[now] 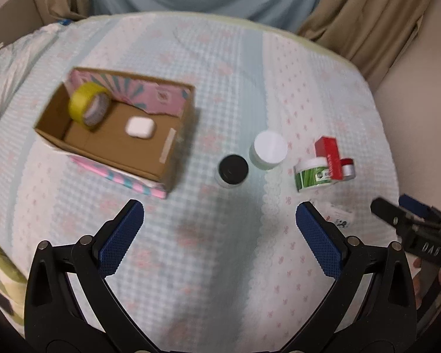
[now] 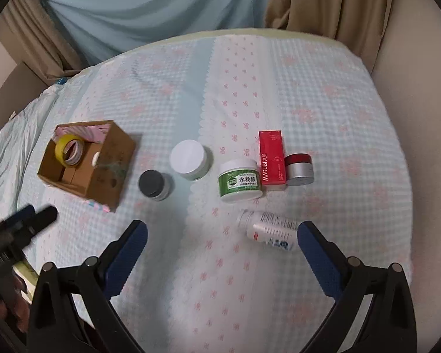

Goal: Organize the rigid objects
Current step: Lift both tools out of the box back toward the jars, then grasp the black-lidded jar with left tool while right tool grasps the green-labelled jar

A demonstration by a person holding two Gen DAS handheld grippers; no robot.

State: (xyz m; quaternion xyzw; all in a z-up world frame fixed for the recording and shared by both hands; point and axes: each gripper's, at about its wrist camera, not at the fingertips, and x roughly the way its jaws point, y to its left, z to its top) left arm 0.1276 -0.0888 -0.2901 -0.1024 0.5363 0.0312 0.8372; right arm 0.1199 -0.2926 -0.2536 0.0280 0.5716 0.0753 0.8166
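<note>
Both claws hang spread wide and empty above a bed with a checked, flower-printed cover. Right claw: a white bottle lies on its side just ahead, nearer the right finger, untouched. Beyond it stand a green-labelled jar, a red carton and a red-lidded silver jar, packed close together. Left claw: a black-lidded jar sits just ahead, a white-lidded jar ahead-right, and the cardboard box ahead-left, already holding a yellow tape roll and a white earbud case.

Likely risks: the lying bottle, being round, may roll off a closing finger; the soft bedding may let upright jars tip when nudged; reaching the crowded trio could topple the carton.
</note>
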